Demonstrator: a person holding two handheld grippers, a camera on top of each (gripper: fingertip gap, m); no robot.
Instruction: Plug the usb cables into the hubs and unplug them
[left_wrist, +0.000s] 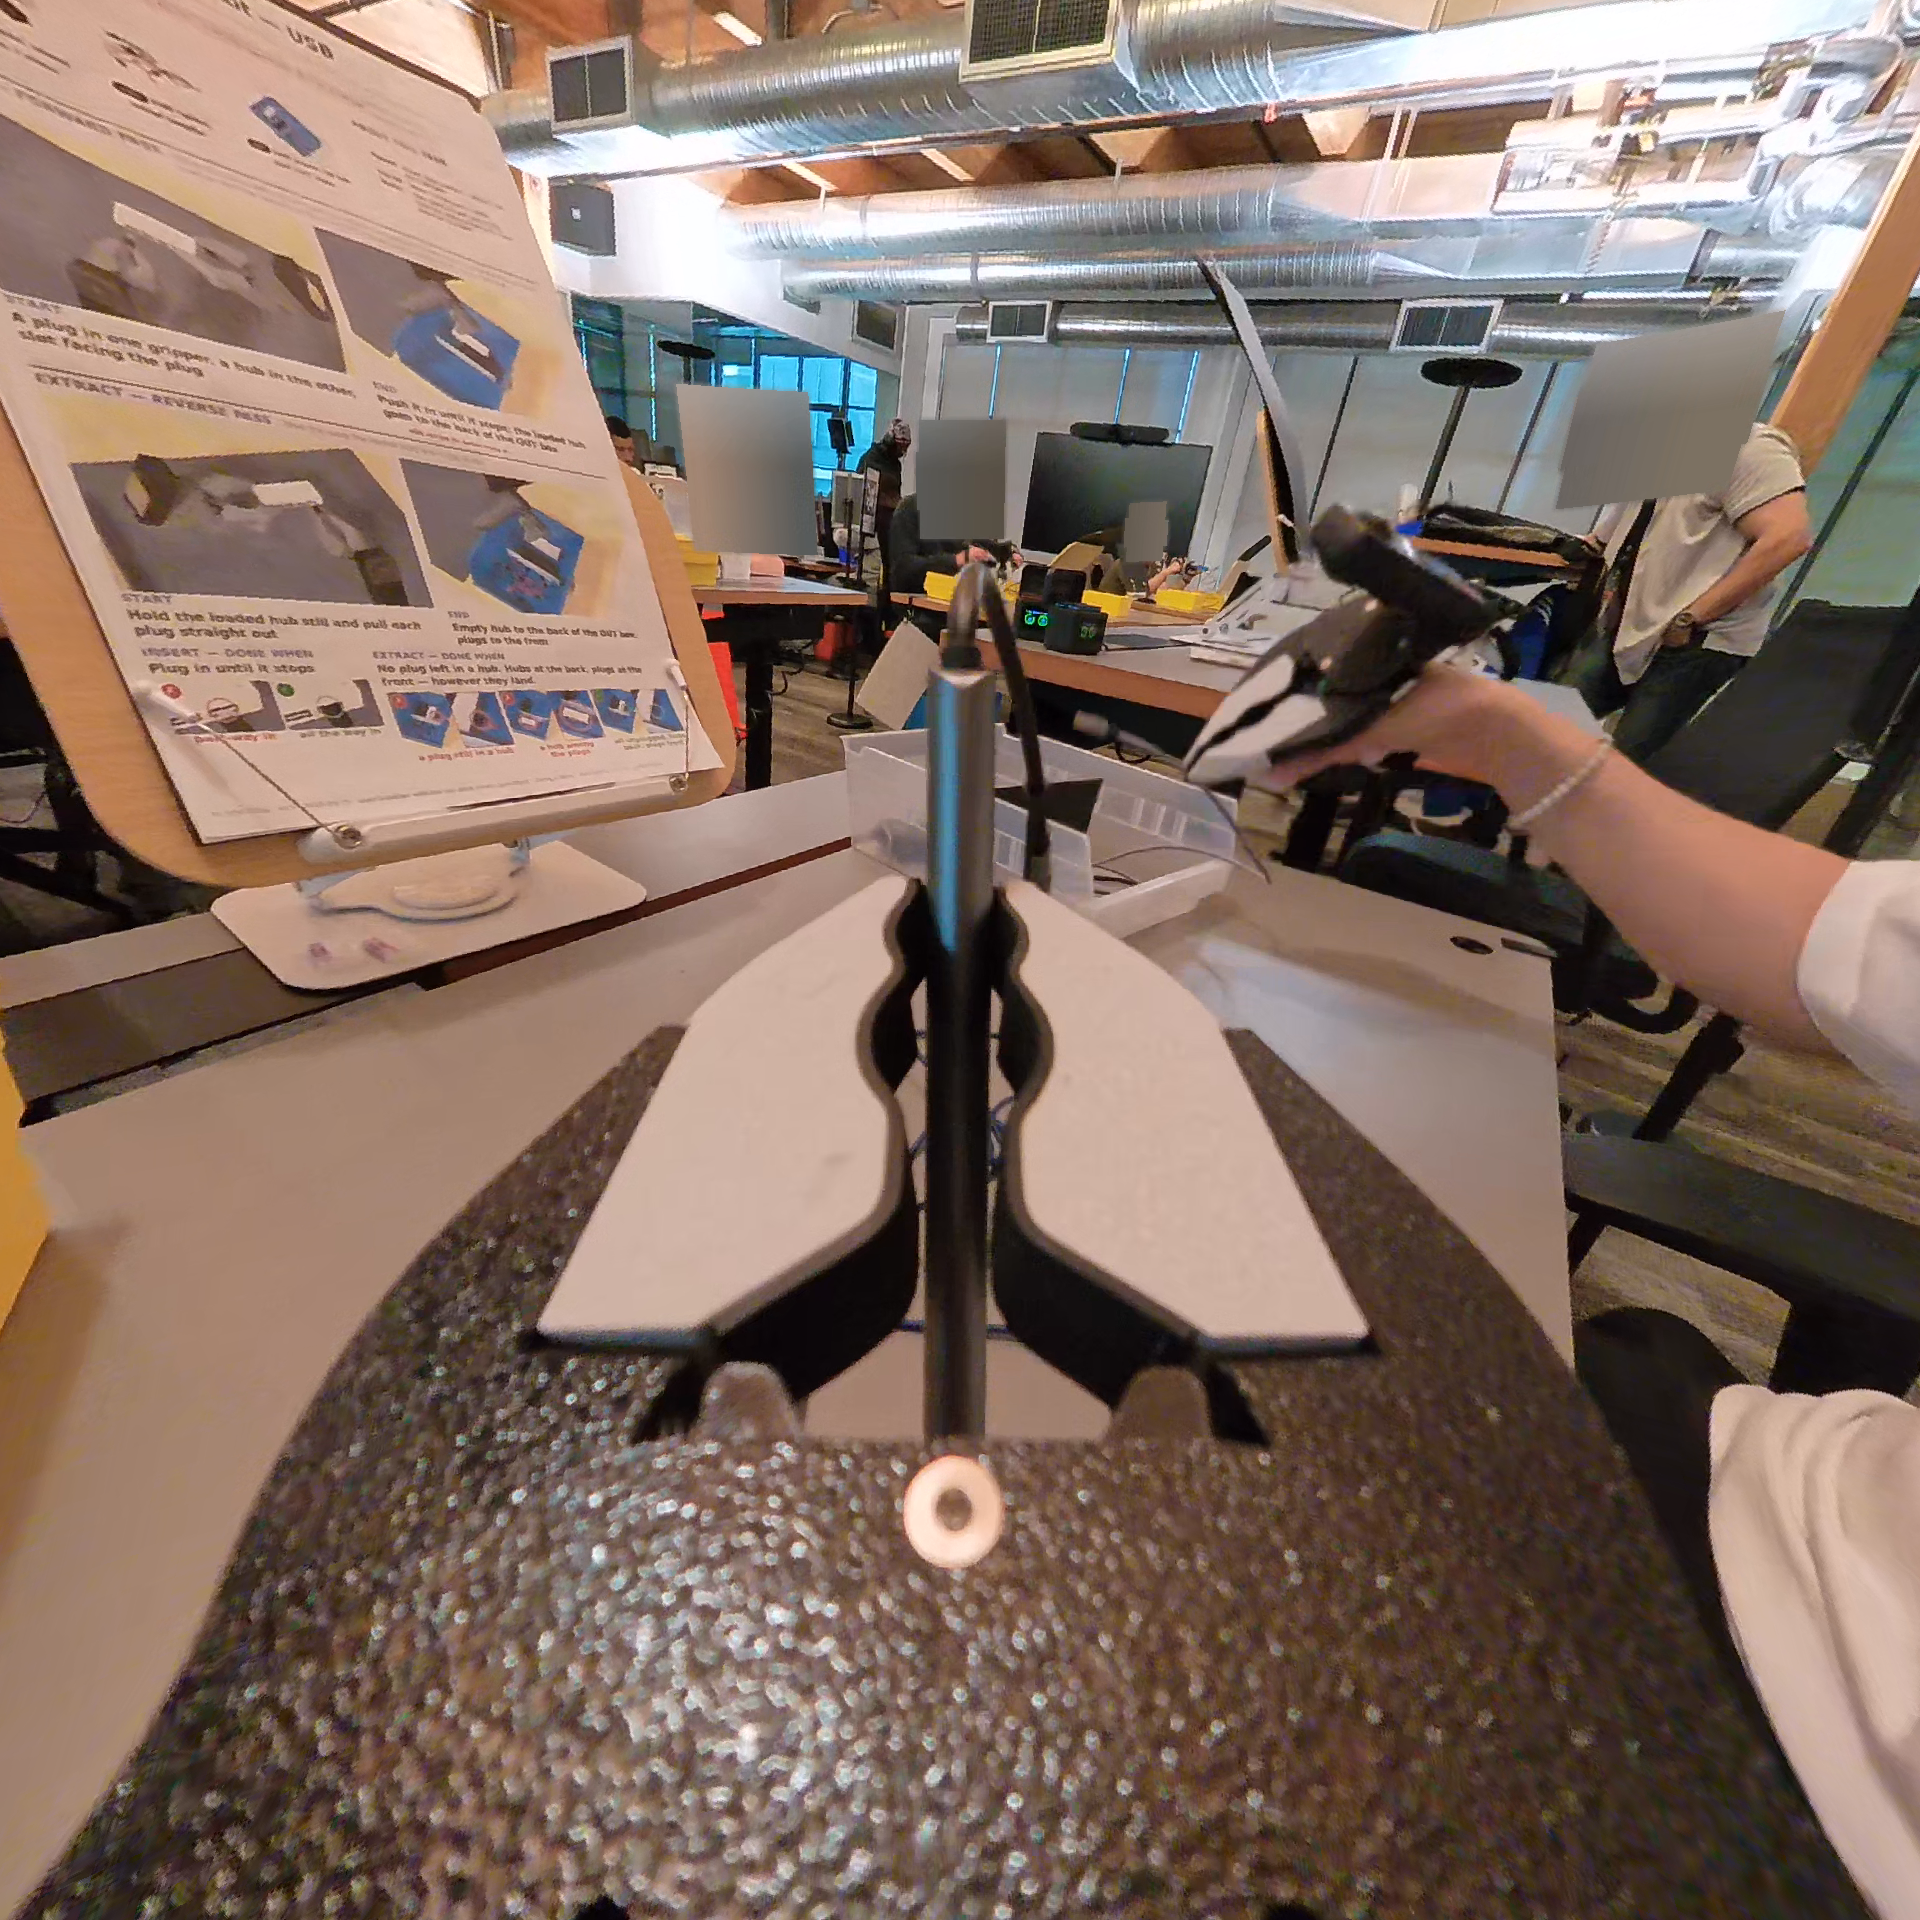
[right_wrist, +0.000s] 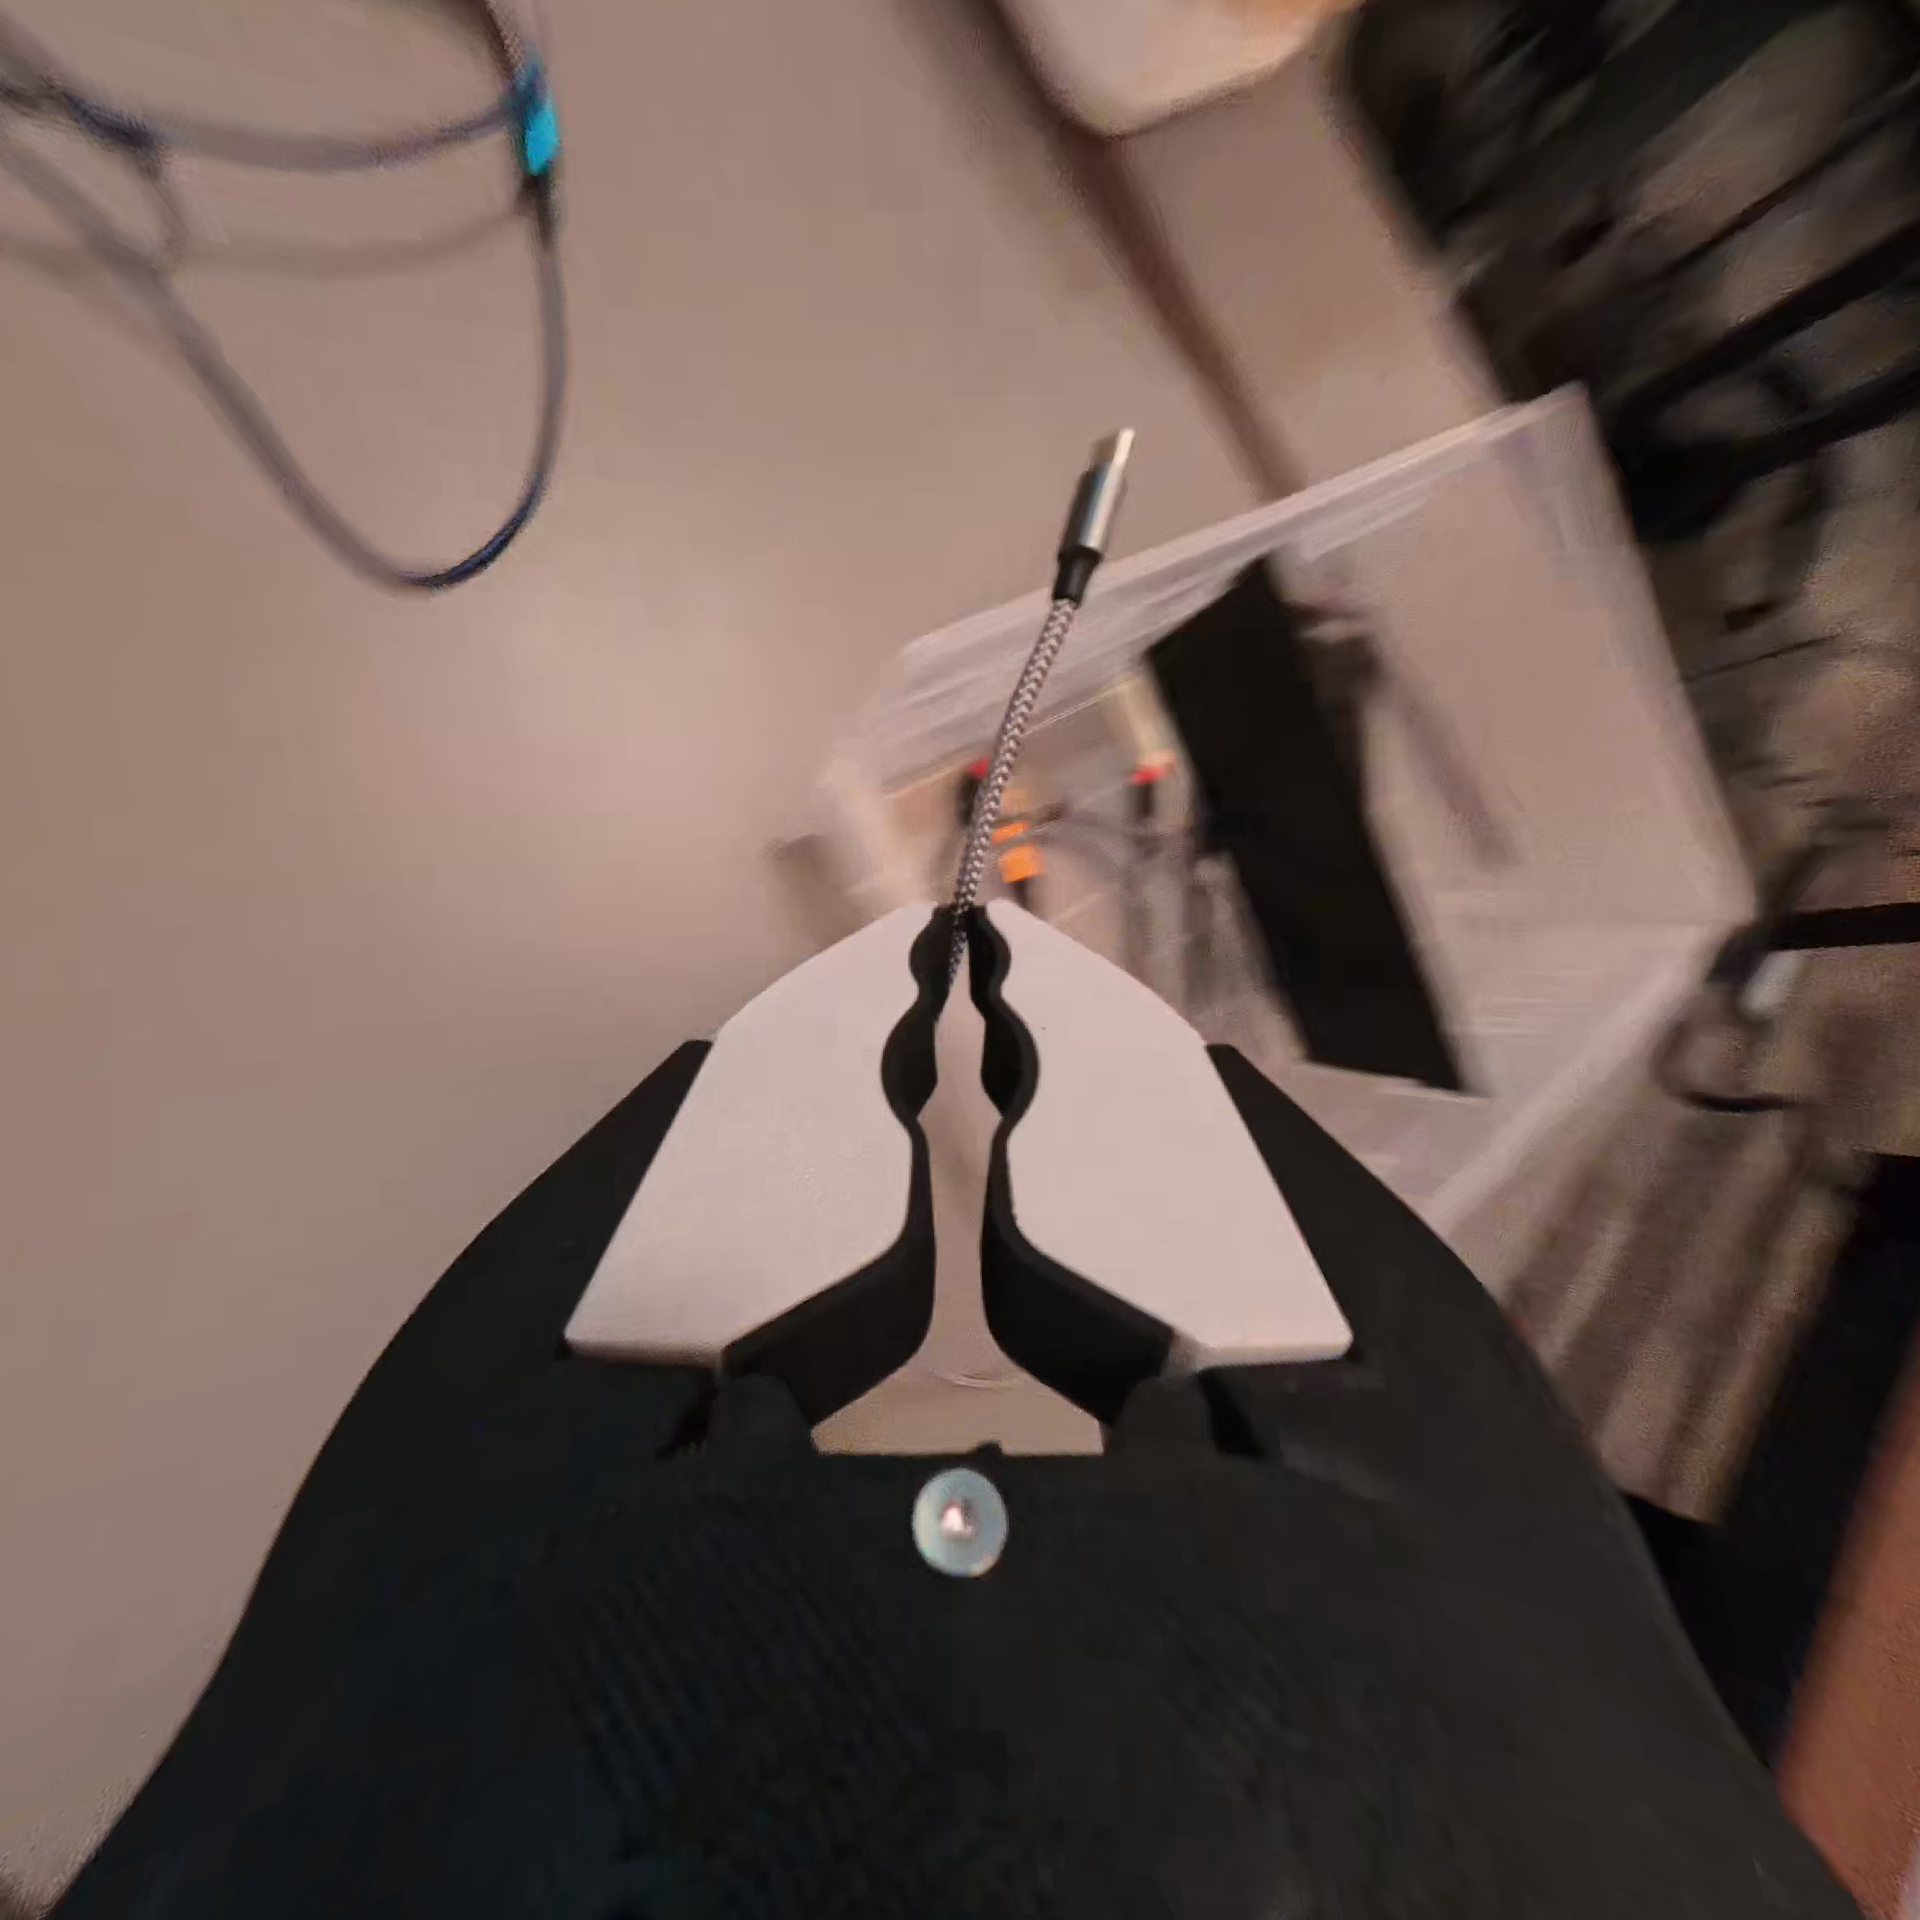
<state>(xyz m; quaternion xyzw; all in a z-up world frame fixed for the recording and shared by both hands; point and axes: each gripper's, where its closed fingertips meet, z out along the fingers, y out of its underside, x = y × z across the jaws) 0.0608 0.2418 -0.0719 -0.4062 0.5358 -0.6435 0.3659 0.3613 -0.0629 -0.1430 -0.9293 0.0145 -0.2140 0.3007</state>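
My left gripper (left_wrist: 958, 894) is shut on a slim dark grey hub (left_wrist: 954, 831), held edge-up above the table, with a black cable (left_wrist: 1003, 665) arching from its far end. My right gripper (right_wrist: 961, 912) is shut on a braided grey USB cable (right_wrist: 1013, 727); its metal plug (right_wrist: 1096, 499) sticks up beyond the fingertips. In the left wrist view the right gripper (left_wrist: 1210, 753) is held in a hand at the right, above a clear plastic bin (left_wrist: 1122, 821). The right wrist view is motion-blurred.
An instruction sheet on a wooden stand (left_wrist: 312, 436) stands at the back left of the grey table (left_wrist: 312, 1195). Loose blue and grey cables (right_wrist: 416, 436) lie on the table. The clear bin (right_wrist: 1558, 644) holds more cables. Desks, monitors and people fill the room behind. About 45 cm separates my left fingertips from my right.
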